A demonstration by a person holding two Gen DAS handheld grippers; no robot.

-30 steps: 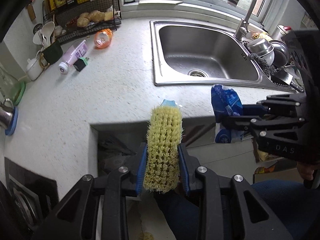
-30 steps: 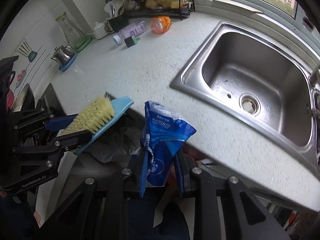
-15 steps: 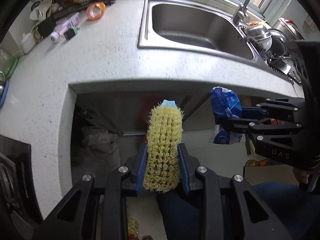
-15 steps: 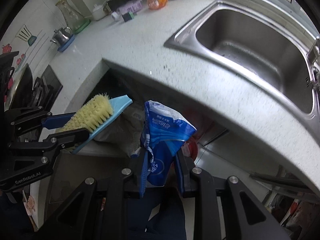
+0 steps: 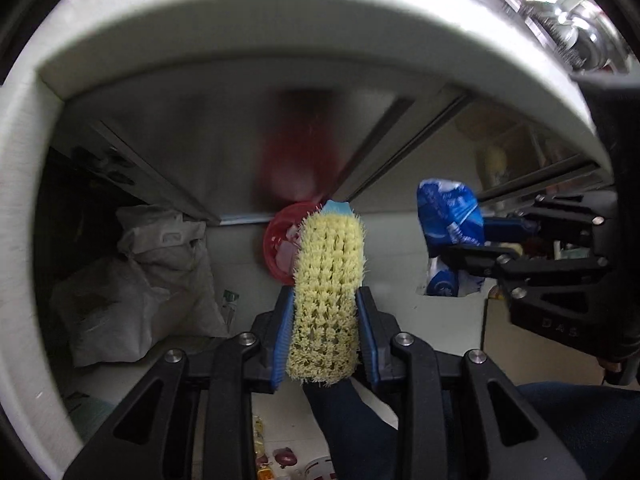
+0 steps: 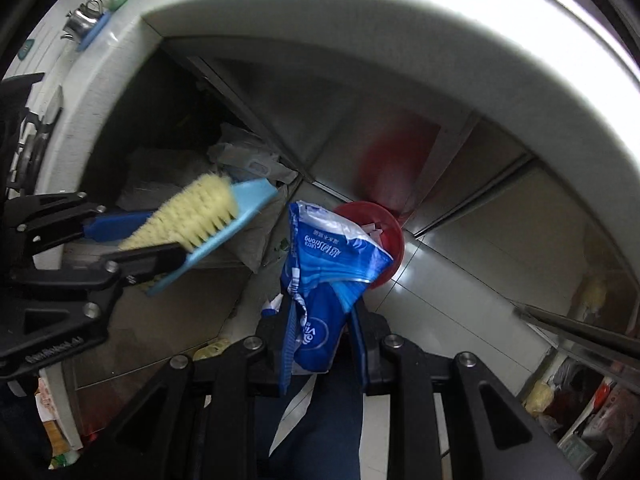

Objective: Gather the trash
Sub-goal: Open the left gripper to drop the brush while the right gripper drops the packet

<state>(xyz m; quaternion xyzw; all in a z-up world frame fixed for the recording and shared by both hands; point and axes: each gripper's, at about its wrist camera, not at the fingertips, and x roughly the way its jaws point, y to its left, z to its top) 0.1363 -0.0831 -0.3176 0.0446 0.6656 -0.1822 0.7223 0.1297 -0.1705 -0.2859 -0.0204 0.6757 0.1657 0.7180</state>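
Left wrist view: the left gripper (image 5: 325, 332) is clenched on a yellow-bristled scrub brush (image 5: 327, 296), its long axis running straight up the frame, its tip overlapping the red bin (image 5: 276, 246) at frame centre; paper scraps show inside the bin. The right gripper (image 5: 486, 240) sits right of it, grasping the blue wrapper (image 5: 448, 220)

Right wrist view: the wrapper (image 6: 328, 276) stands upright between clenched jaws, overlapping the bin (image 6: 390, 232) just behind it at centre, so the right hand looks nearer the drop
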